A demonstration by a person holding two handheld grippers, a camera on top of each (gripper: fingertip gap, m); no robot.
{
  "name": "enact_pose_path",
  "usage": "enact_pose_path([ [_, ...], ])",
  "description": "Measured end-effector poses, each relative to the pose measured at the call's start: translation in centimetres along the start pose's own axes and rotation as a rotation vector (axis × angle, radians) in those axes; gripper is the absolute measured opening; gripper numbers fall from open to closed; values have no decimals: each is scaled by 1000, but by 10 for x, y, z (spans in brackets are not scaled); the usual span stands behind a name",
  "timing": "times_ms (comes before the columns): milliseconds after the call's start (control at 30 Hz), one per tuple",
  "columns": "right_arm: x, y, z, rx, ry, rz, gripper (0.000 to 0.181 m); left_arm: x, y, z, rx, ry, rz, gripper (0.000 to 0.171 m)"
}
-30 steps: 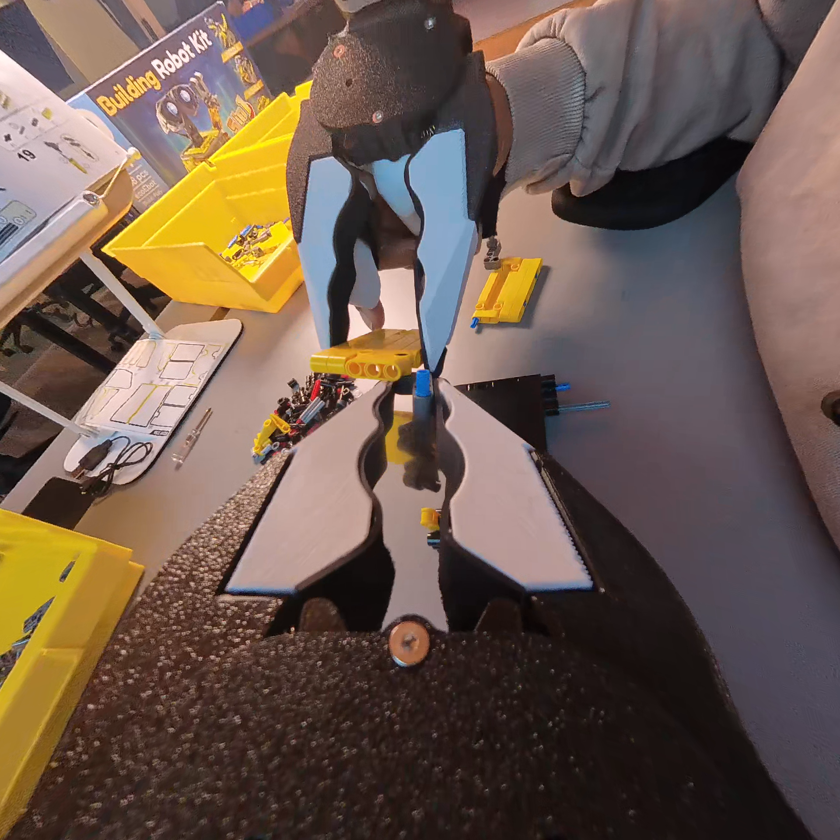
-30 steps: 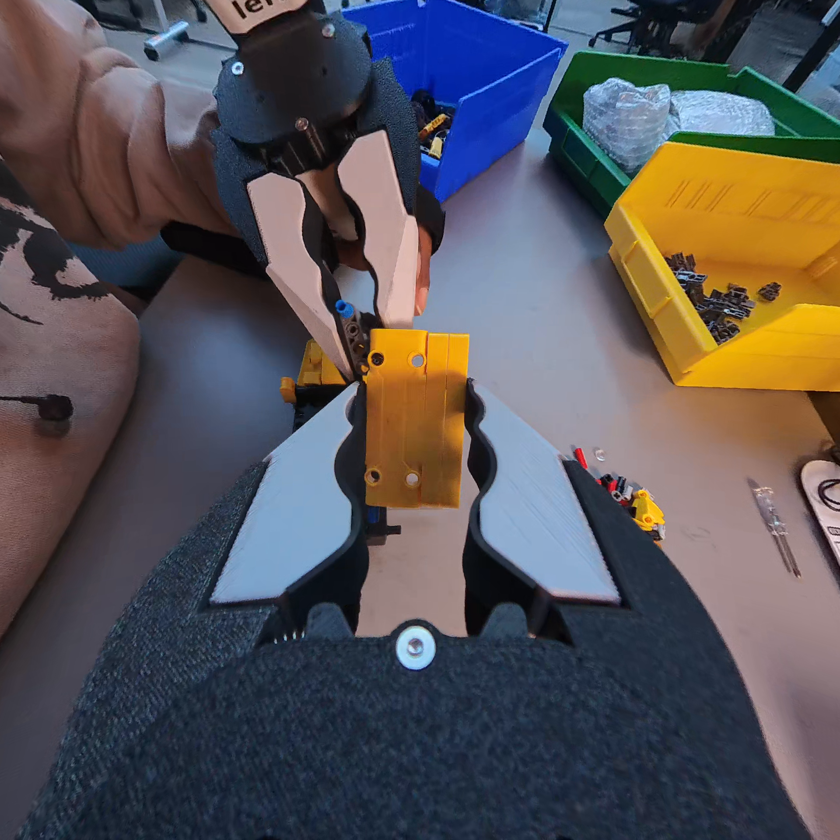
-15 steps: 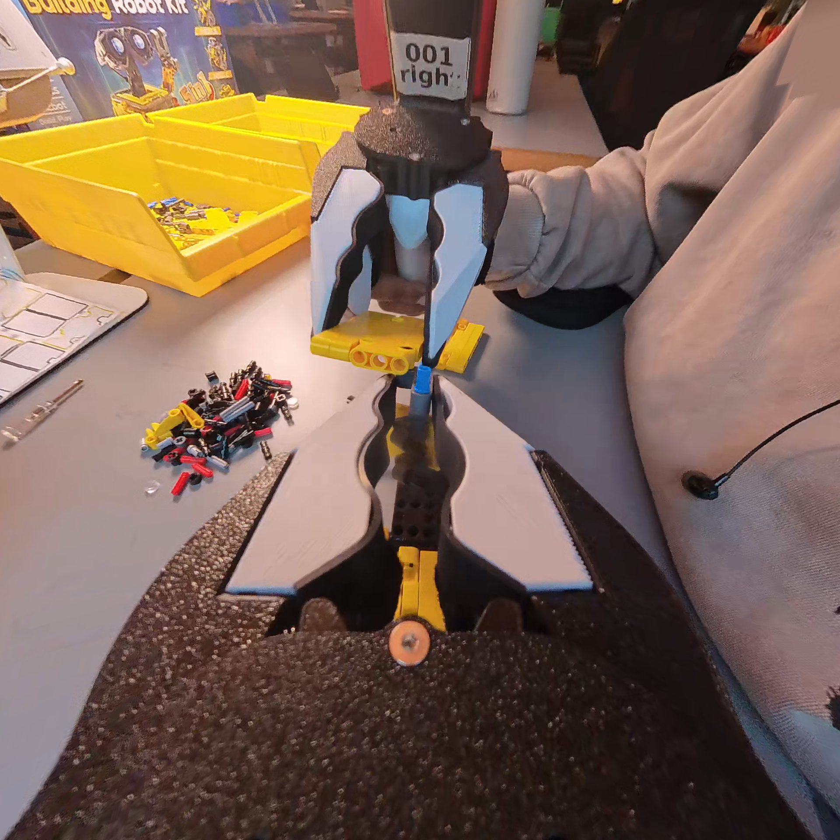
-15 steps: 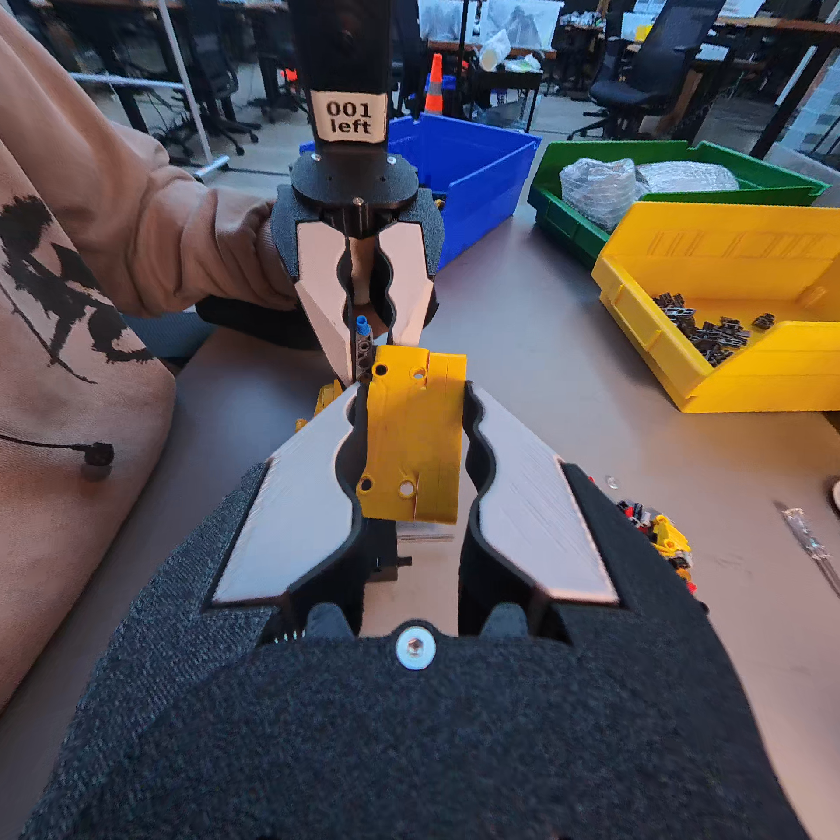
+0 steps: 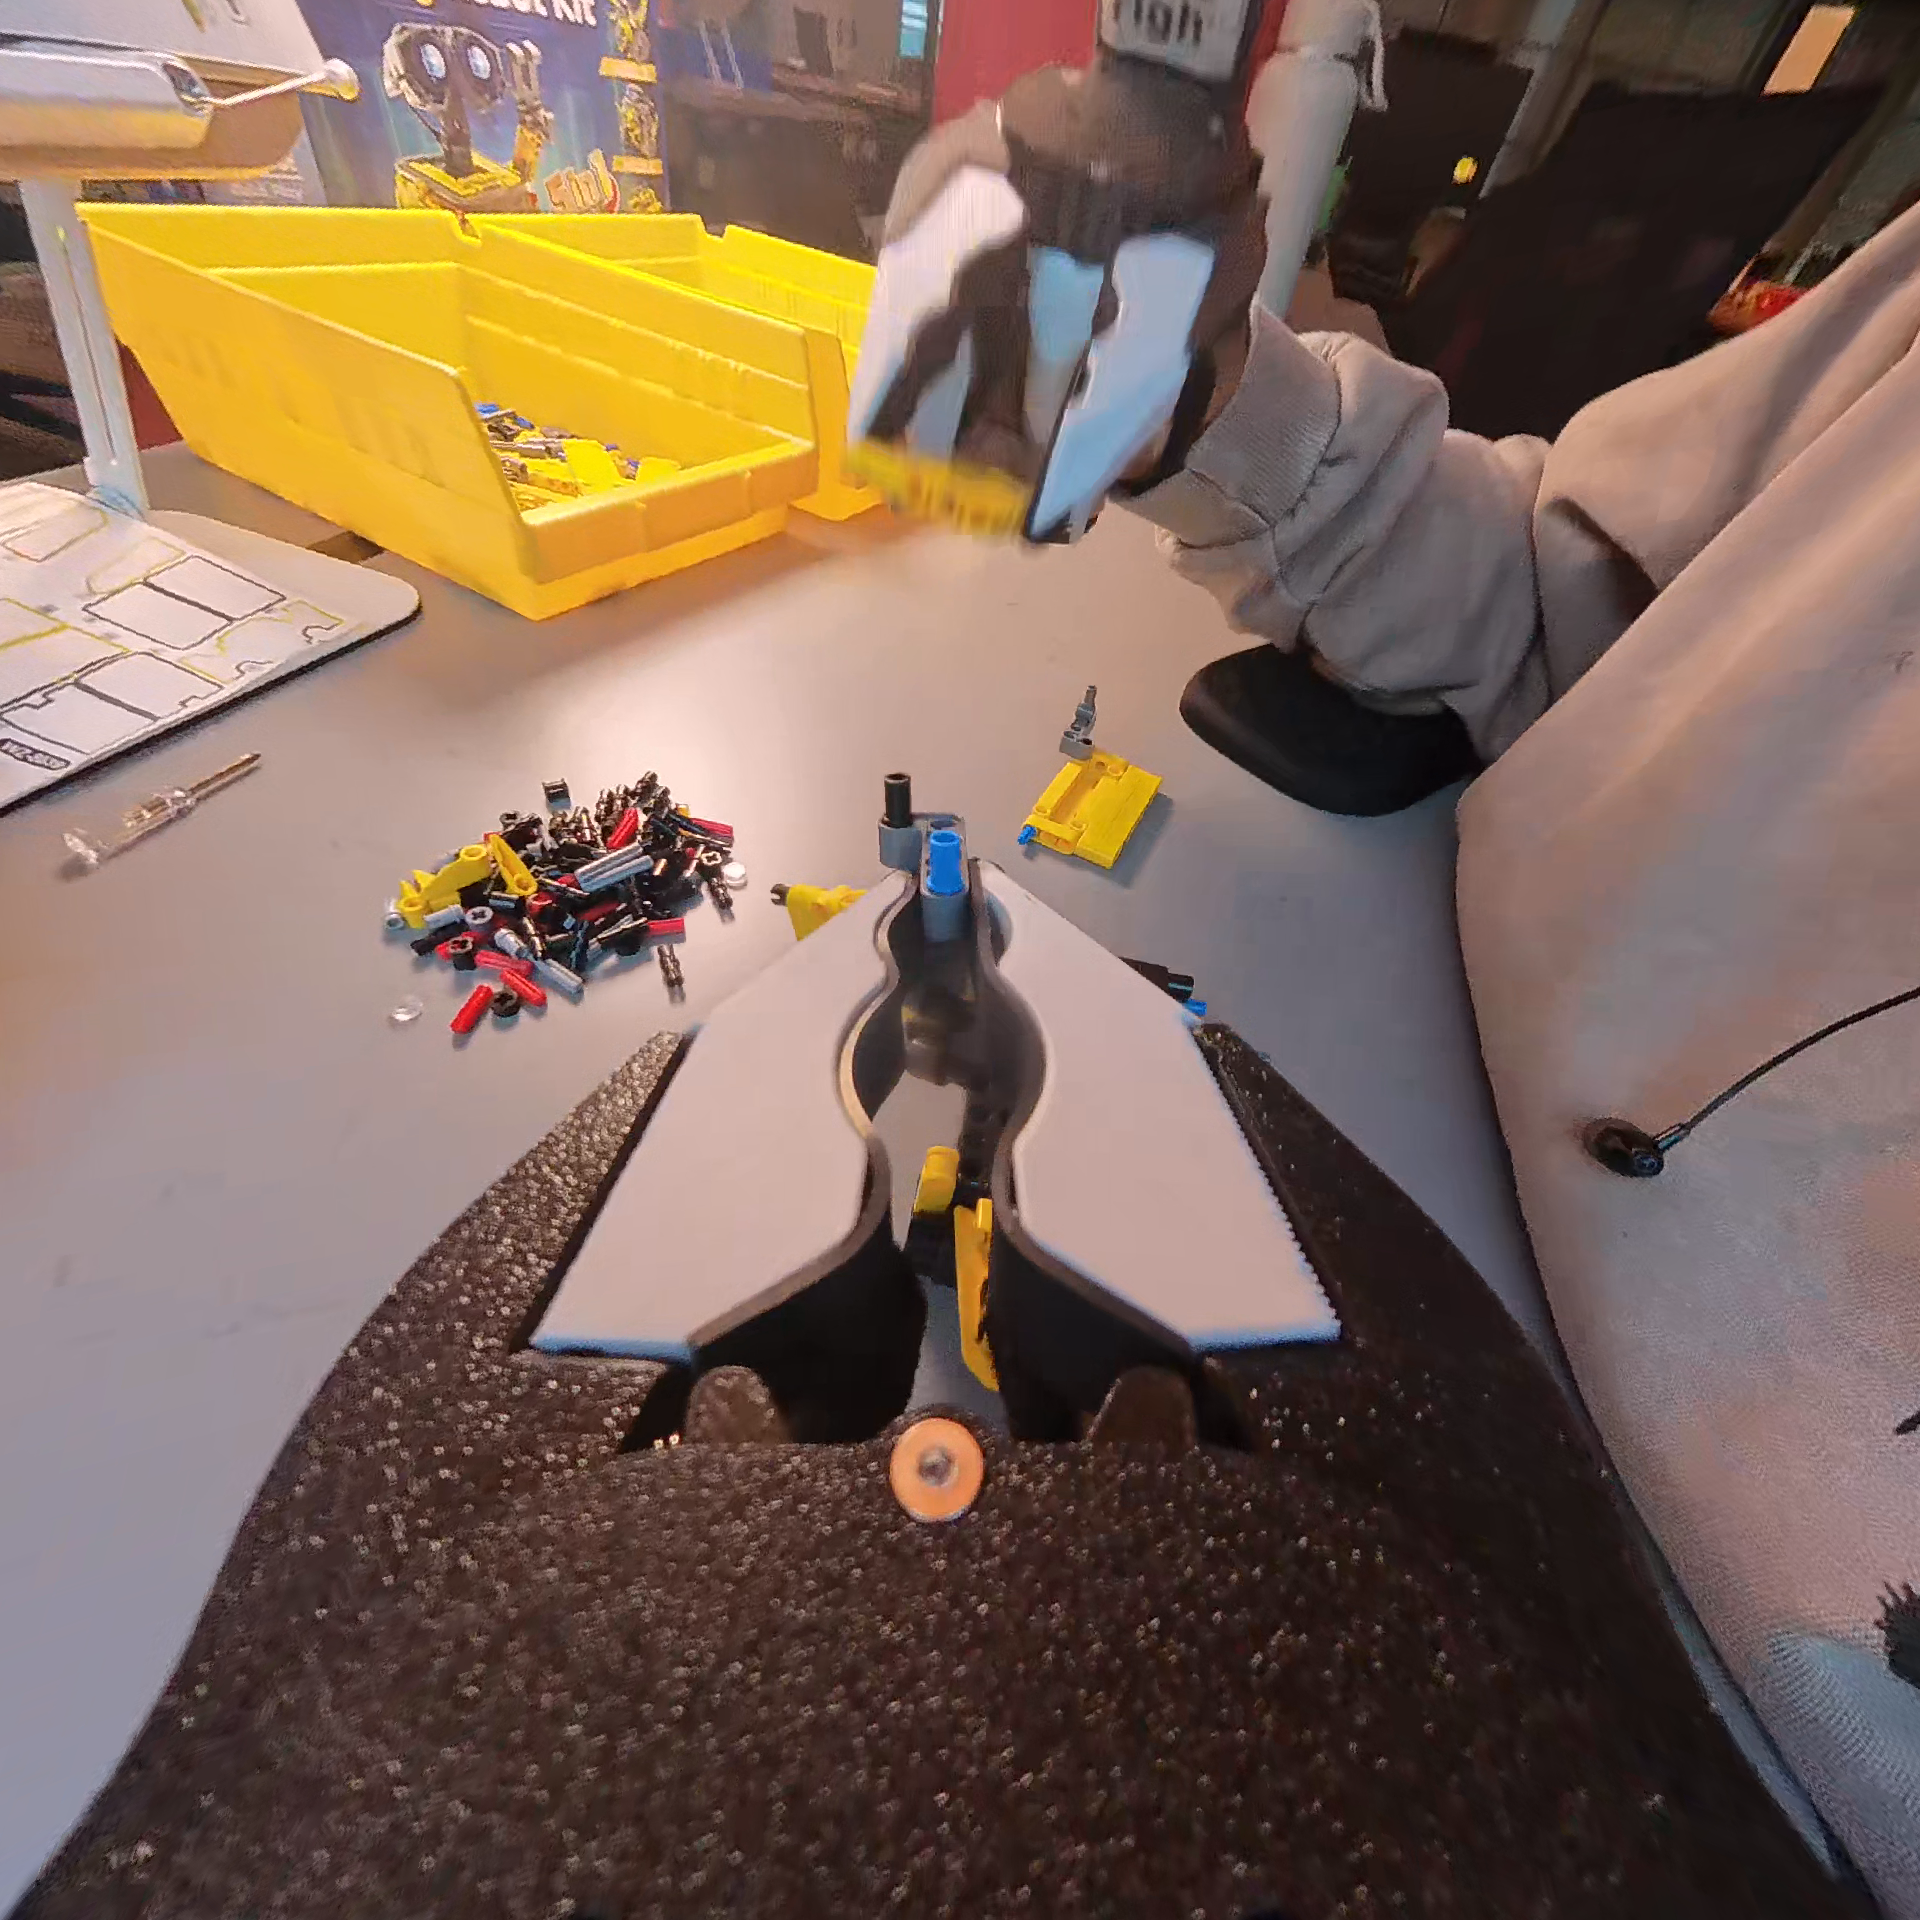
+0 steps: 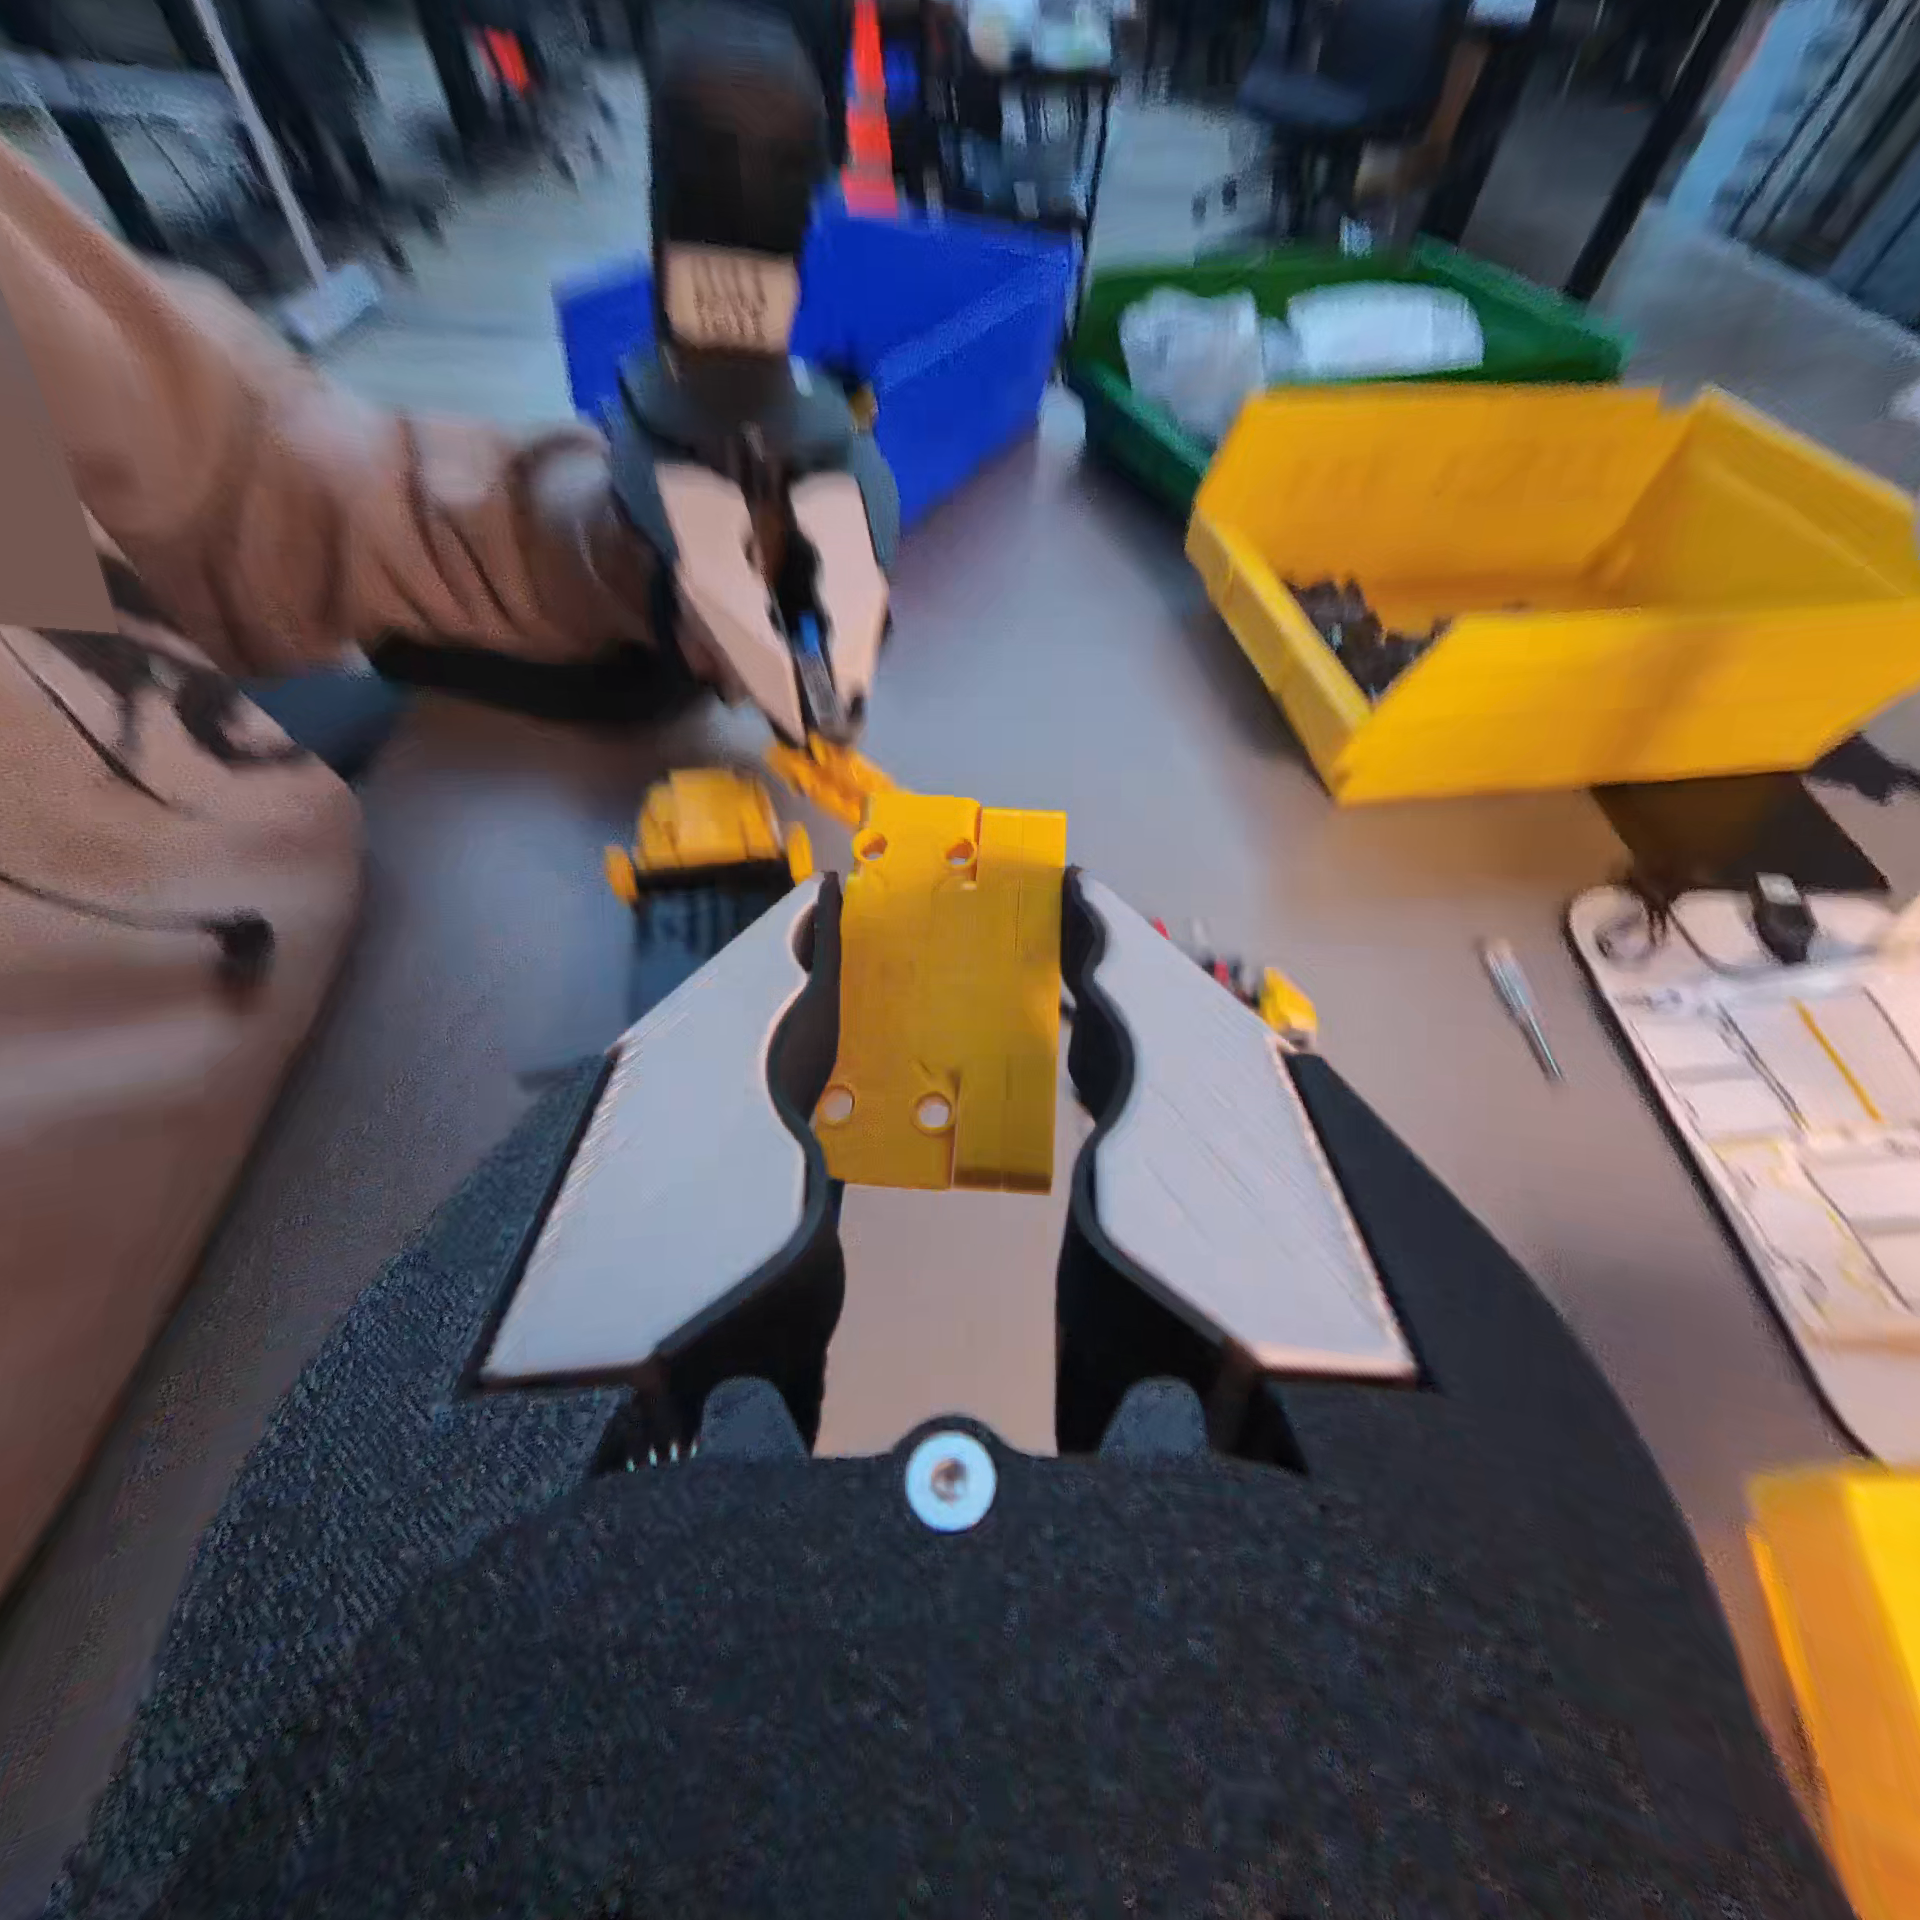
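Observation:
My left gripper (image 5: 940, 883) is shut on a small grey piece with a blue pin (image 5: 943, 868) sticking out past the fingertips; black and yellow parts show lower between the fingers. My right gripper (image 6: 948, 883) is shut on a flat yellow panel (image 6: 951, 997) with round holes. In the left wrist view the right gripper (image 5: 987, 499) is blurred, raised above the table at the far side with the yellow panel (image 5: 935, 488). In the right wrist view the left gripper (image 6: 821, 717) is farther off, above a yellow and black assembly (image 6: 707, 831) on the table.
A pile of small black, red and yellow parts (image 5: 566, 904) and a small yellow plate (image 5: 1091, 821) lie on the grey table (image 5: 727, 675). Yellow bins (image 5: 468, 395), a blue bin (image 6: 935, 332), a green bin (image 6: 1351, 332), a printed sheet (image 6: 1766, 1091) and a person's sleeve (image 5: 1351, 499) surround it. The gap from one gripper's tips to the other's is roughly 10 centimetres. Between my right fingertips and the small yellow plate (image 5: 1091, 821) there is roughly 15 centimetres.
The two grippers have drawn apart. The right gripper has risen and moved away with the yellow panel. The left gripper keeps its grey piece and now stands clear of the panel.

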State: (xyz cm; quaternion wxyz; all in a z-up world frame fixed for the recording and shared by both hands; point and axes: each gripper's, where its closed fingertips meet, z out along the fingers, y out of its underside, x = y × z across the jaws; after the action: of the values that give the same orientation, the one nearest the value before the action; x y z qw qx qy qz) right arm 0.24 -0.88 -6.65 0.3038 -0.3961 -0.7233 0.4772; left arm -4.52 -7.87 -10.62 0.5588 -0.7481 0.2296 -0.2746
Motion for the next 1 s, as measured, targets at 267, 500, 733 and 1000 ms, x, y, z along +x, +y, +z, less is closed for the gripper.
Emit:
enact_pose_path([
  [267, -5, 148, -1, -567, -1, 10, 42, 10, -15, -4, 138, 137, -167, 6],
  [500, -14, 53, 11, -140, -2, 31, 64, 20, -43, -11, 330, 292, -308, 5],
  [733, -34, -20, 52, 116, 284, -329, 46, -3, -54, 9, 421, 188, -552, 5],
  [1000, -14, -12, 63, 23, 469, -495, 23, -11, -57, 16, 467, 228, -780, 6],
])
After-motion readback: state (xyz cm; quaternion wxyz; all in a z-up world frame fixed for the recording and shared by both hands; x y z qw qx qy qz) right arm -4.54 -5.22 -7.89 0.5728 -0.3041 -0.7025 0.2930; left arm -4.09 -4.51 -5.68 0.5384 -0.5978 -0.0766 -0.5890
